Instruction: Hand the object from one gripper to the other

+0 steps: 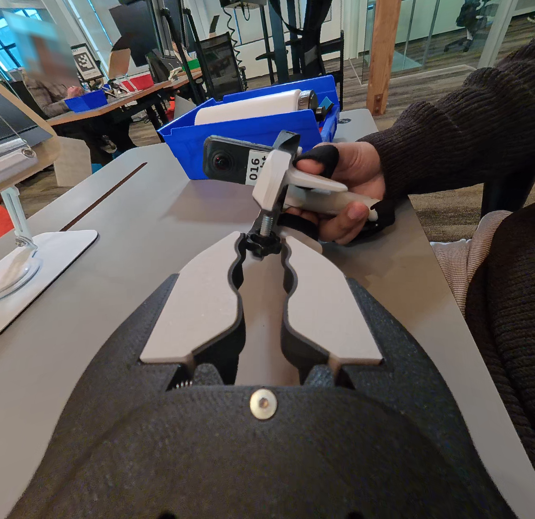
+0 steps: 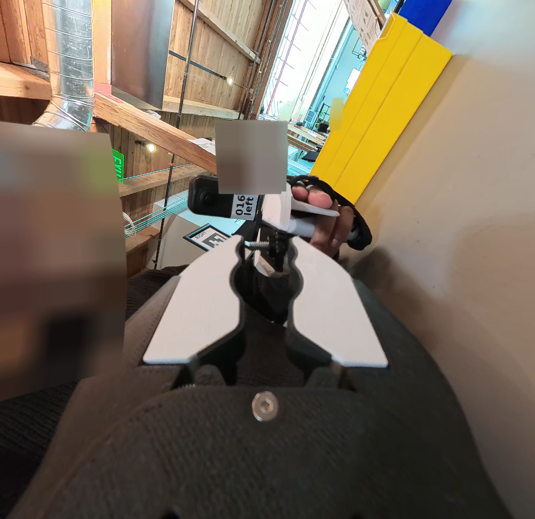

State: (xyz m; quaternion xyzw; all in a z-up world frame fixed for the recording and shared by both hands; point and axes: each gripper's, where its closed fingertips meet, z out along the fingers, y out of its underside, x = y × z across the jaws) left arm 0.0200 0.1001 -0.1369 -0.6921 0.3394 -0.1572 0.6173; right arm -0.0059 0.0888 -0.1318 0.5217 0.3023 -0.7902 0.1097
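While both grippers meet at 1 small part, the handover is at its midpoint. The black-knobbed screw [image 1: 263, 240] hangs in the air above the grey table [image 1: 144, 244], caught between the 2 tools. The left gripper [image 1: 263, 245] has its tips pressed in on the knob from either side, threaded shank pointing up and away. The right gripper [image 2: 266, 243] has its tips set around the same screw, which lies crosswise in the gap; I cannot tell whether they are truly bearing on it.

Which tool is the giver I cannot judge. The next move calls for 1 firm hold confirmed before the other lets go — then a straight pull-back, so the tips do not snag the thread.

The left wrist view shows the level table, a blue bin [image 1: 249, 137] holding a white cylinder [image 1: 246, 106], and the gloved hand [image 1: 356, 186] working the right tool. The right wrist view is steeply tilted — it shows a yellow bin [image 2: 390, 114] and a metal duct [image 2: 69, 56] instead.
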